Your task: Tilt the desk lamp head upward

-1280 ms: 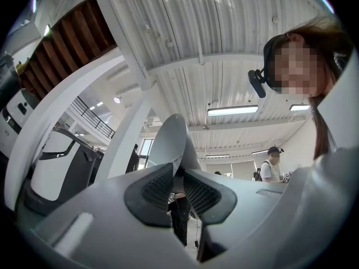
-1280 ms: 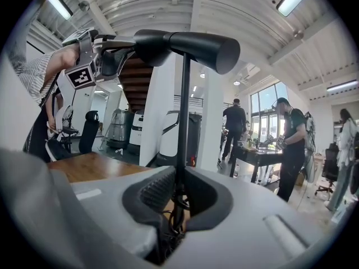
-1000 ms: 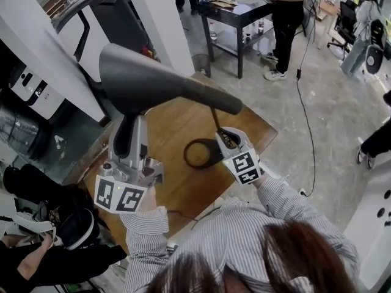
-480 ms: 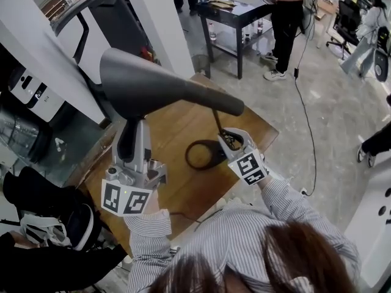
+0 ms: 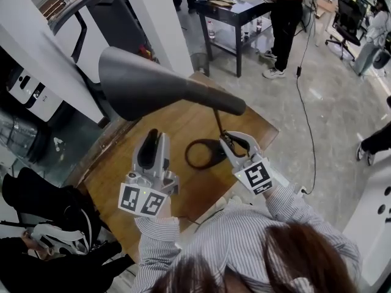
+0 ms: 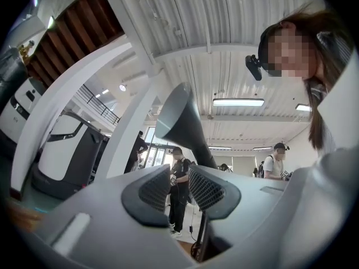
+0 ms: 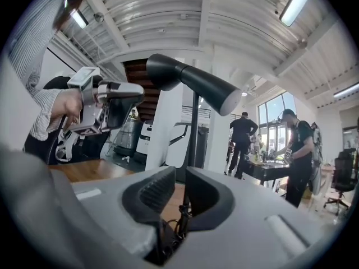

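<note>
Your left tongs [image 6: 180, 175], jaws just opening, stand released and empty under the tilted desk lamp head [image 5: 153, 84], while your right tongs [image 7: 180, 179] closely straddle the lamp stem [image 7: 193, 128] below that head, grip uncertain, with the lamp base [image 5: 201, 154] on the wooden counter [image 5: 183, 191].

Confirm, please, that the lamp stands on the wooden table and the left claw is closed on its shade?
Not quite: the left claw is open, its jaws having just been opening, below the shade with nothing between them, as the left gripper view shows. The lamp does stand on the wooden table.
</note>
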### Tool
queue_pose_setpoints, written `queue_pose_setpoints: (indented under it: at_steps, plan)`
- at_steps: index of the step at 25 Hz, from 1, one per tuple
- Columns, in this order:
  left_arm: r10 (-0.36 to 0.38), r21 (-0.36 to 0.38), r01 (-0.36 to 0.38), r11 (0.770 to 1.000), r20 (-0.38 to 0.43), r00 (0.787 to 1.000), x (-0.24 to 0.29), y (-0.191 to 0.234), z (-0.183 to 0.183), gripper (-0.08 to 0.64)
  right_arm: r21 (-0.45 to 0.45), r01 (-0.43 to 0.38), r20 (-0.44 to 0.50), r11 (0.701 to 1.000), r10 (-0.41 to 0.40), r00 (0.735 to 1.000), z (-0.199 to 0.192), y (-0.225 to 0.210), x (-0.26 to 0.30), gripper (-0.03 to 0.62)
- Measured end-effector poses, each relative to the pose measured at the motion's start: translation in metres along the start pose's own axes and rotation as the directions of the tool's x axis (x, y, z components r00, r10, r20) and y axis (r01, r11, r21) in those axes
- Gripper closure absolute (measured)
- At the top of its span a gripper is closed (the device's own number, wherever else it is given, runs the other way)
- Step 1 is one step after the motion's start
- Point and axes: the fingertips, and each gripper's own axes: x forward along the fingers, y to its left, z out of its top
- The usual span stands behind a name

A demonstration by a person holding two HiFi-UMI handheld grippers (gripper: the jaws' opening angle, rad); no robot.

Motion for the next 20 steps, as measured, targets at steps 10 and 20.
queue_pose_setpoints:
  at_steps: [10,20]
  plan:
    - [-0.181,-0.135,0.158,0.978,-0.177,0.967,0.019,-0.064,-0.084,0.546,0.149,-0.039,0.001,0.988,0.039,0.999,0.032,0.002,-0.013,0.591]
    - [-0.165,-0.096,0.140,0.985,-0.343,0.925,0.022,-0.083,-0.148,0.555,0.177,-0.056,-0.024,0.983,0.061,0.998,0.032,0.009,-0.017,0.592]
